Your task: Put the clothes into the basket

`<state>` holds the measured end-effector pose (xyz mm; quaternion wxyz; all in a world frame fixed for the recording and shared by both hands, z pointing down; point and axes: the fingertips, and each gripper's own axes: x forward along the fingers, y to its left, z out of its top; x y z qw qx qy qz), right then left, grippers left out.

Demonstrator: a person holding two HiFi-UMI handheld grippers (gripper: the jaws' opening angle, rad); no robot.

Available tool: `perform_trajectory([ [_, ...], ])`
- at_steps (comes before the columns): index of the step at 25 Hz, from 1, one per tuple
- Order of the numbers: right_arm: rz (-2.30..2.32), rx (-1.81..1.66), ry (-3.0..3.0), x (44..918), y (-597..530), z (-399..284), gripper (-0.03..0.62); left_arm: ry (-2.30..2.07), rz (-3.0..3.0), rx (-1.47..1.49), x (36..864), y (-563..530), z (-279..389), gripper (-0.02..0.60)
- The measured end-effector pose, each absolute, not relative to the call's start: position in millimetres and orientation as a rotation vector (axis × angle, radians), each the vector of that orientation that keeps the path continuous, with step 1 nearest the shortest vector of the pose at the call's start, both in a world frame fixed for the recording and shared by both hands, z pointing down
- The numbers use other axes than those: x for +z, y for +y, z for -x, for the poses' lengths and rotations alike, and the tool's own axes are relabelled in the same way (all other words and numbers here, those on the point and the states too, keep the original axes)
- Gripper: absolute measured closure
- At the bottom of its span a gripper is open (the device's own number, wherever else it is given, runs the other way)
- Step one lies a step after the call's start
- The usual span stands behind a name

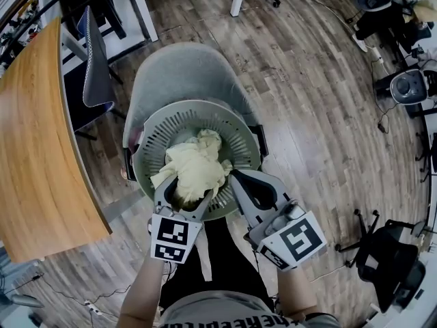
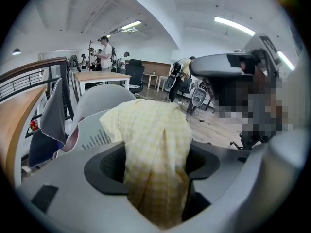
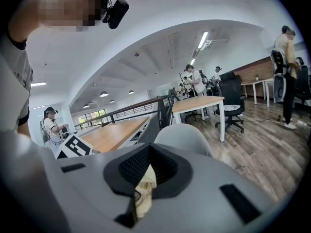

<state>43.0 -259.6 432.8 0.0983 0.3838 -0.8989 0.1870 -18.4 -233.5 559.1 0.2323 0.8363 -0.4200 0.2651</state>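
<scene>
Floor: grey-brown wood planks, filling the far and right side of the scene.
Desk: long, light wood top, curving along the left edge, well apart from the basket.
Chair: pale grey shell, backrest on the far side, carrying the basket on its seat.
Second chair: dark blue back, between the desk and the grey chair.
Basket: round, grey plastic, slotted wall flaring up to a wide rim, upright on the grey chair seat just beyond the person's knees.
Garment: pale yellow with a fine check, soft and crumpled. Heaped in the middle of the basket, with one flap spread toward the near-left wall and a bunched length trailing to the near rim and in between the left jaws.
Left gripper: at the near rim, left of centre, tilted down into the basket. Jaws spread as wide as they go, with the yellow fabric hanging in a loose fold between them and dark gaps showing on either side of it, so not pinched.
Right gripper: at the near rim, right of the heap, tip against the fabric's edge. Jaws drawn together, nipping a narrow slip of pale cloth.
</scene>
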Motion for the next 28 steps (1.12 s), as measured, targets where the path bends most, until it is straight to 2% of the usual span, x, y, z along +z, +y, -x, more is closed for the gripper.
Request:
perform_trajectory([
  [9, -1.136, 0.553, -2.664, 433, -257, -44, 0.585, -1.226, -2.342, 0.634, 539, -244, 20, 0.253],
  [13, -1.130, 0.550, -2.666, 432, -254, -40, 0.585, -1.246, -2.351, 0.632, 535, -242, 25, 0.270],
  [19, -1.133, 0.545, -2.671, 429, -251, -39, 0.585, -1.278, -2.350, 0.621, 529, -240, 28, 0.355],
  [26, -1.133, 0.535, -2.679, 424, -245, -34, 0.585, -1.320, -2.356, 0.592, 512, -238, 34, 0.522],
  [28, -1.135, 0.531, -2.682, 422, -245, -31, 0.585, -1.325, -2.357, 0.579, 507, -238, 37, 0.540],
])
